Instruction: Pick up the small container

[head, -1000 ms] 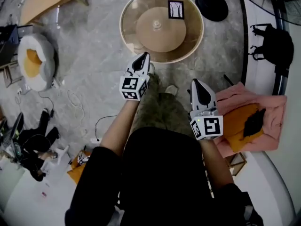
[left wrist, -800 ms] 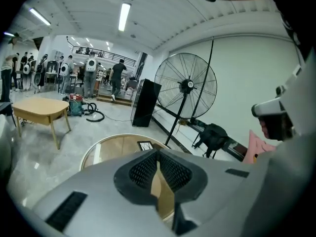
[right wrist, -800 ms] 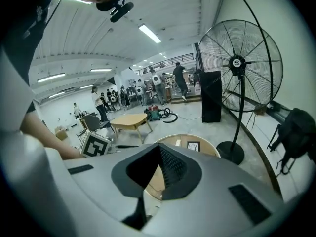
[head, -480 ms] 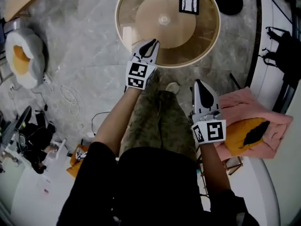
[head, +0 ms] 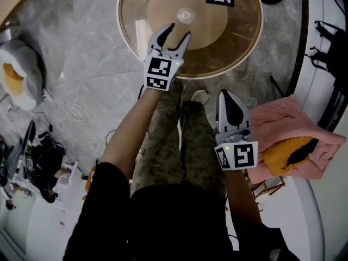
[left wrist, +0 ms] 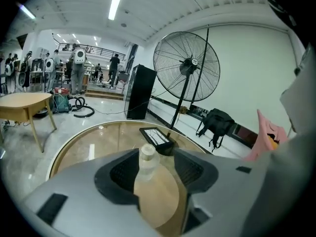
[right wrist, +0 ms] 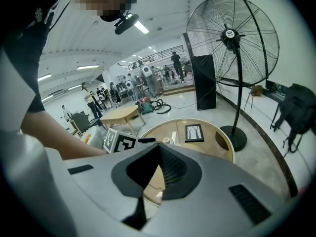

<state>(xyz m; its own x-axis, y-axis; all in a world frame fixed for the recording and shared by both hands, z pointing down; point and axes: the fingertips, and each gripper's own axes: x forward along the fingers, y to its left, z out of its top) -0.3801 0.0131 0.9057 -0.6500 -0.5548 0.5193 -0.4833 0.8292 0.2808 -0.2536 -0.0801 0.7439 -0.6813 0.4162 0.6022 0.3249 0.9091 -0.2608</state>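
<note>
Just now your left hand-held gripper (head: 178, 31) came in over the rim of the round glass desk (head: 242, 42). Its jaws had just been opening, roughly half apart, with nothing gripped. The small container (head: 185, 16) stood upright just ahead of the tips, near the desk's middle, lined up for the grasp. Your right hand-held gripper (head: 226, 94) hung closed and empty, short of the desk.

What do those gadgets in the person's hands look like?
The left gripper and right gripper each have grey tapered jaws with black ribbed pads and a white cube of black square markers. The person wears a black short-sleeved top and camouflage trousers.
</note>
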